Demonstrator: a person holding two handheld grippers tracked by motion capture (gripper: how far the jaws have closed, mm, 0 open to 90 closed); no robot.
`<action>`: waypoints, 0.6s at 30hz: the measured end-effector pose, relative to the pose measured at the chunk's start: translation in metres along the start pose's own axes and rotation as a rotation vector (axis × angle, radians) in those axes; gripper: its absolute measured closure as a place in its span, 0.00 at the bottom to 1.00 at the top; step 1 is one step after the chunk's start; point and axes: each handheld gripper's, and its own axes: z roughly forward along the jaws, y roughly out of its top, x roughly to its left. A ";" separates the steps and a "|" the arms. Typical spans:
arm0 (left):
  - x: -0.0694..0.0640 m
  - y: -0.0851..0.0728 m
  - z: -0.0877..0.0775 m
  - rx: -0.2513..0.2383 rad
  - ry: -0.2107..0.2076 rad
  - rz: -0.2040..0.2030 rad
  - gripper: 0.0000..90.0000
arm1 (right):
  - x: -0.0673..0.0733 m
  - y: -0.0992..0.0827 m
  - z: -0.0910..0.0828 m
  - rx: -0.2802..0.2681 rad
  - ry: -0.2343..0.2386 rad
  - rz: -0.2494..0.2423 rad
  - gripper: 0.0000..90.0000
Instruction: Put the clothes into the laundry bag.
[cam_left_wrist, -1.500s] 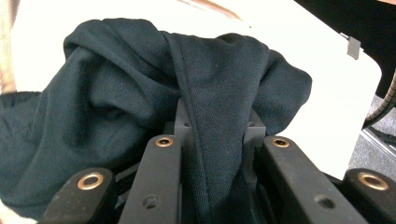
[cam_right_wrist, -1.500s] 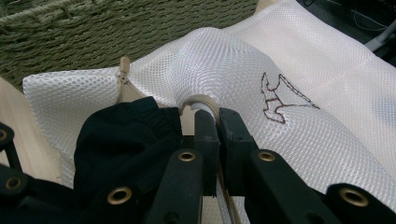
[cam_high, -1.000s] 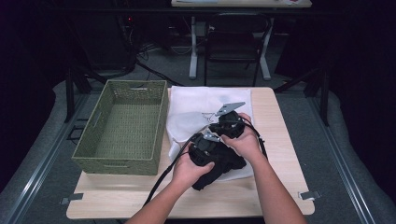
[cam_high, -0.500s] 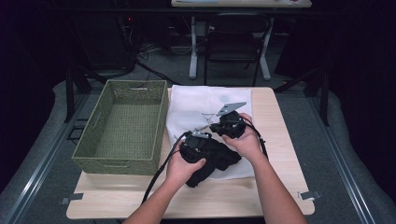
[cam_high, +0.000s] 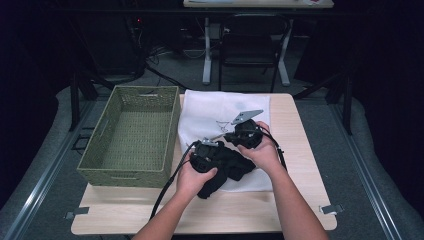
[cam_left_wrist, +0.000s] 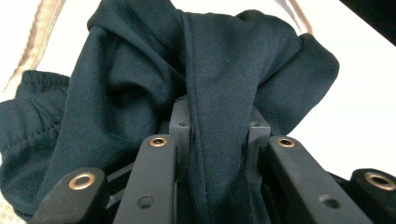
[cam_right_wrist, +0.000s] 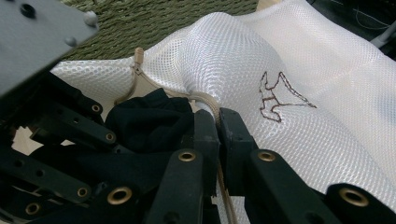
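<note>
The left gripper has a thick fold of the dark garment bunched between its jaws. In the left gripper view the fabric runs up from between the two pads and spreads out ahead of them, draping to both sides. The jaws stand a moderate way apart with the cloth filling the gap, and they have just been opening a little; the pads look to be against the fold on both sides, so the garment is clamped.

The right gripper is closed almost completely — in the right gripper view its two pads nearly meet, pinching the beige-corded edge of the white mesh bag. The bag's mesh rises in a hump just ahead of the jaws and stretches away to their right, with a small dark outline emblem stitched on it. To the left of the right gripper's jaws lies the dark garment, and beyond it the linkage of the other gripper.

In the high view both grippers sit close together over the near part of the bag, the garment heaped under and between them — partly on the mesh, partly toward the wooden table. A woven green basket stands to the left of the left gripper, beside the bag.
</note>
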 end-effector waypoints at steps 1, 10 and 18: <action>0.000 0.000 0.000 -0.001 0.001 -0.003 0.79 | 0.001 0.000 0.000 0.002 0.001 0.003 0.96; 0.006 -0.003 0.004 -0.013 -0.017 -0.026 0.77 | 0.002 0.000 0.001 0.008 -0.003 -0.008 0.96; 0.008 -0.004 0.005 -0.018 -0.017 -0.045 0.73 | 0.003 0.000 0.001 0.011 -0.003 -0.011 0.96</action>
